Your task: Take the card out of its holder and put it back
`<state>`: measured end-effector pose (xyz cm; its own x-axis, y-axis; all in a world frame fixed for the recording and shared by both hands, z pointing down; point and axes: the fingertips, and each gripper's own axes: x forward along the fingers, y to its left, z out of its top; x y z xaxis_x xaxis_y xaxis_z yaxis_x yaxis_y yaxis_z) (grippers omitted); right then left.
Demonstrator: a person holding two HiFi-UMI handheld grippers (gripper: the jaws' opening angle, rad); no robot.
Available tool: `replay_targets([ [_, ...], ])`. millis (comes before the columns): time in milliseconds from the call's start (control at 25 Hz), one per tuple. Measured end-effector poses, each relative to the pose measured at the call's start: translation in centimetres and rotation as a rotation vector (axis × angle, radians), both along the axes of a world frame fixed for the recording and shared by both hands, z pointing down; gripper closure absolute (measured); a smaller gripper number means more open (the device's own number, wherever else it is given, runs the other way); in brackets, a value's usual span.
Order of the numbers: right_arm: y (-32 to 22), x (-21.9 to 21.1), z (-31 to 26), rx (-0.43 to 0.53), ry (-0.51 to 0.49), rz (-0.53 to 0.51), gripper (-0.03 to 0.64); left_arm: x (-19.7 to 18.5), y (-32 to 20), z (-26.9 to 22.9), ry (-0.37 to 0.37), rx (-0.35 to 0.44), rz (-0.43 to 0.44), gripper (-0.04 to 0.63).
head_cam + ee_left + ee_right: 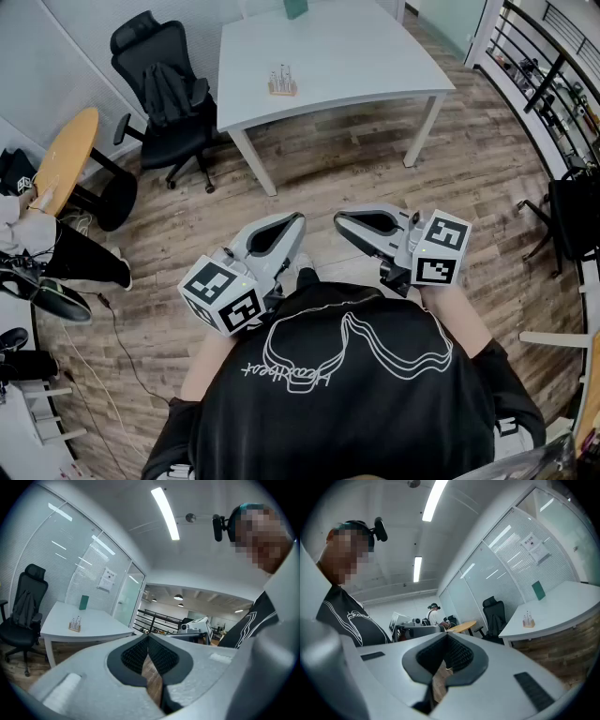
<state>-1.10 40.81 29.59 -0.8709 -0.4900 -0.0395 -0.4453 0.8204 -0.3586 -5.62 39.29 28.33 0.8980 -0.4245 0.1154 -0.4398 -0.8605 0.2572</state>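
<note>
Two claws here, both clenched tight with nothing in them: left claw (298, 220) and right claw (339, 220) sit side by side near the person's chest. One small holder (282, 84) stands on the one white tabletop (375, 66), well apart from both, with thin upright bits in it, too small to count. One green box (296, 7) sits at the far edge, and one black chair (159, 84) is beside the tabletop.

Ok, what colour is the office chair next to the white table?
Black. The office chair shows best in the head view, left of the table.
</note>
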Motion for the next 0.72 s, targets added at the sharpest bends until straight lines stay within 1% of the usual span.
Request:
replay_targets([
  [160,0.0,-0.2,-0.4,0.011,0.000,0.003,0.611,-0.3,0.2,-0.9,-0.002,0.018,0.001,0.581],
  [360,-0.2,-0.1,0.1,0.008,-0.004,0.003,0.611,0.0,0.2,-0.2,-0.008,0.019,0.013,0.581],
  [560,-1.4,-0.1,0.8,-0.018,-0.013,0.047,0.609,-0.8,-1.1,0.4,0.001,0.000,0.024,0.581],
  [720,-2.7,0.4,1.6,-0.040,-0.028,0.068,0.609,-0.3,-2.3,1.1,0.005,-0.010,0.038,0.581],
])
